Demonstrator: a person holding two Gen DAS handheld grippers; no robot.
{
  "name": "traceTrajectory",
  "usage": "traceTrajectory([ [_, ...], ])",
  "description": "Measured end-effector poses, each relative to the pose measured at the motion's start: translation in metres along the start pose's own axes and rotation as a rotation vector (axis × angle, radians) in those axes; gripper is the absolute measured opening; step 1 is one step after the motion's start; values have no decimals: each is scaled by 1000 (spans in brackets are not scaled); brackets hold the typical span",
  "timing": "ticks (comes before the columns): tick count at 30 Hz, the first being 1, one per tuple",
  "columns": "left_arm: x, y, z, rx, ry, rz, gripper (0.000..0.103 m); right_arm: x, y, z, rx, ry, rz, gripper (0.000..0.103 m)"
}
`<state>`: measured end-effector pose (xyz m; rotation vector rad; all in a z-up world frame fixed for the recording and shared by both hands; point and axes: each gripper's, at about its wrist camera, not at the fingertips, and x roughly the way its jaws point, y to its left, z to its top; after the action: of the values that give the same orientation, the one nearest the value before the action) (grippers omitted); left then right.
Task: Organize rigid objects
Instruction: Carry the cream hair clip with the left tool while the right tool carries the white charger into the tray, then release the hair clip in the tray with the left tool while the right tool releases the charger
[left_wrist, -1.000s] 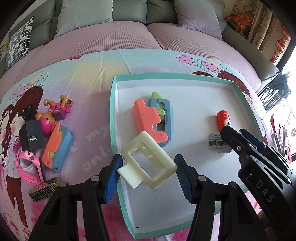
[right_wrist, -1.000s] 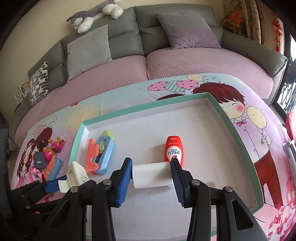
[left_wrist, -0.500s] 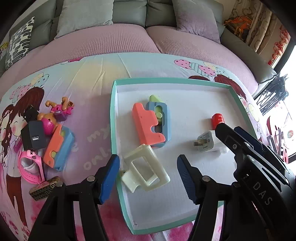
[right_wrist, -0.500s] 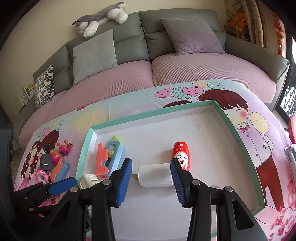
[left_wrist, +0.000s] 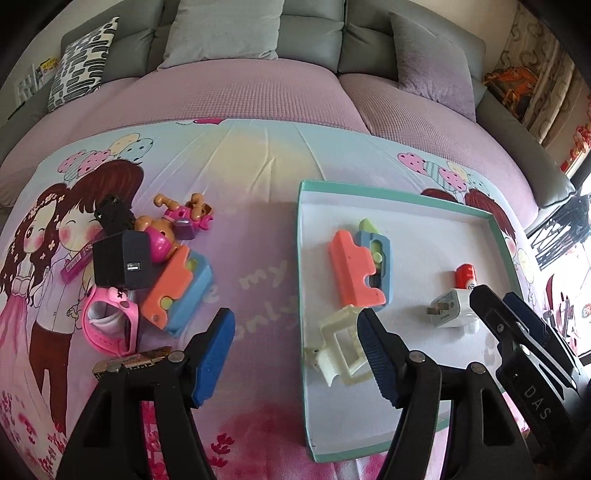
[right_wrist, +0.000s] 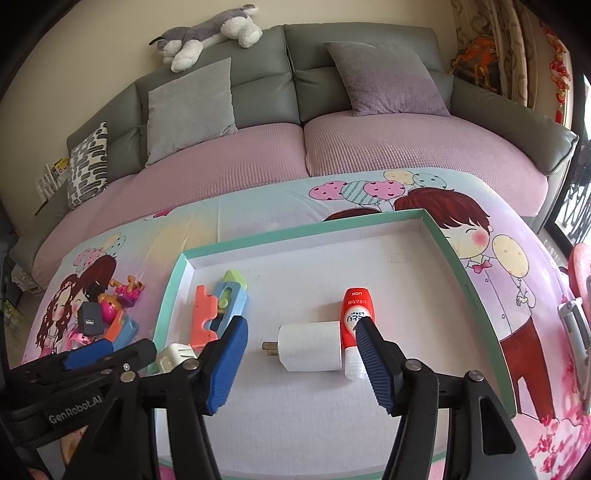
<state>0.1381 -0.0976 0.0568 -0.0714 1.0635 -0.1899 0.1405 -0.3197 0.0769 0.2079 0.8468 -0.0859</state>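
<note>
Both grippers have let go since a second ago. The left gripper (left_wrist: 295, 347), opening and empty, has slid left; the cream frame (left_wrist: 341, 347) lies in the tray (left_wrist: 301, 258). The right gripper (right_wrist: 301, 354) (also widening) straddles the white plug (right_wrist: 310, 345), untouched, beside the red tube (right_wrist: 356, 310). Only the left view shows the toy pile (left_wrist: 147, 266) clearly.
</note>
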Motion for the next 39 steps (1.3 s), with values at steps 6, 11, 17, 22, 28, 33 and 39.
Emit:
traceTrajectory([
  [6, 3, 14, 0, -44, -4, 42, 92, 7, 2, -2, -20, 20, -19, 86],
  [11, 10, 19, -3, -62, 8, 69, 92, 11, 6, -5, -43, 36, -30, 94],
  [17, 12, 29, -4, -107, -3, 77, 97, 15, 7, -9, -43, 51, -32, 103],
  [22, 12, 38, -3, -148, -13, 95, 100, 18, 4, -10, -28, 59, -41, 103],
  [28, 14, 39, -4, -141, -4, 99, 100, 20, 4, -10, -22, 64, -38, 103],
  [33, 13, 40, -4, -139, -9, 91, 100, 22, 7, -11, -32, 73, -34, 103],
  [39, 11, 38, -4, -123, -19, 82, 100, 20, 10, -10, -31, 65, -31, 103],
])
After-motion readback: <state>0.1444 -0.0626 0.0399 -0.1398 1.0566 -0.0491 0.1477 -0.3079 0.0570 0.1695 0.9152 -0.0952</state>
